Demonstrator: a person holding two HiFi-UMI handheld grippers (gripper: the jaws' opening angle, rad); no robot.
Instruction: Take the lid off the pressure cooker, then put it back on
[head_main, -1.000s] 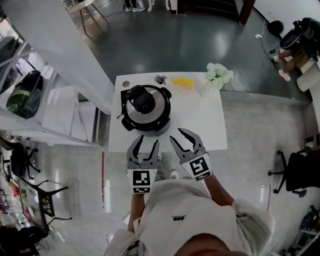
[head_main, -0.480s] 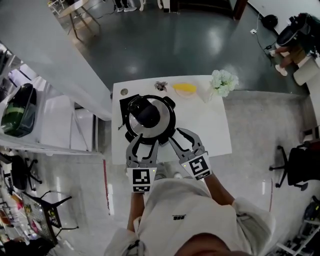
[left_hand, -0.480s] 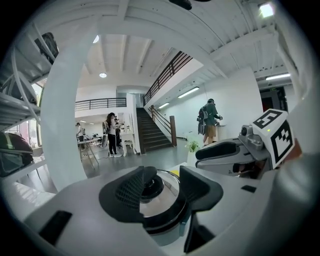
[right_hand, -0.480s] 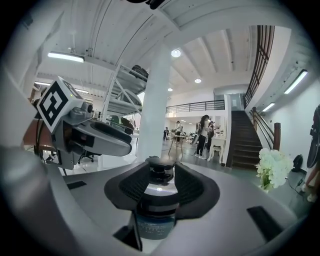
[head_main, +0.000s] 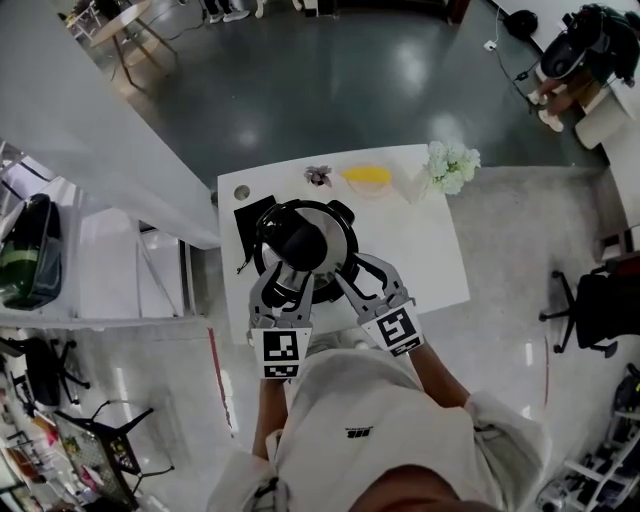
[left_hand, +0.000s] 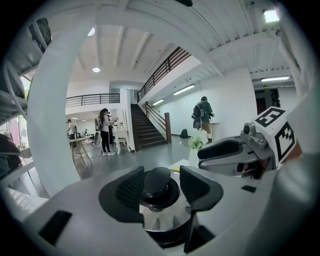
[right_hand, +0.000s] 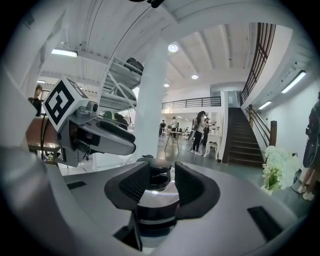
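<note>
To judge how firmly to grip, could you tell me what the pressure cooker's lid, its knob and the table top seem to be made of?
Lid: polished metal, likely stainless steel, since it mirrors its surroundings.
Knob: matte black, probably plastic, with no bright glints.
Table top: smooth, plain white, perhaps laminate or painted board. The look leaves it open.

Bright, even indoor light filled every view. A long ceiling strip lamp (right_hand: 62, 52) and a round ceiling lamp (right_hand: 173, 48) shone overhead. The glossy dark grey floor (head_main: 330, 90) carried pale patches of glare. The polished steel pressure-cooker lid (left_hand: 162, 217) mirrored small highlights, and the white rectangular table (head_main: 430, 250) looked nearly washed out. Both gripper views bent strongly outward, with black corners and a soft, unfocused foreground.
</note>
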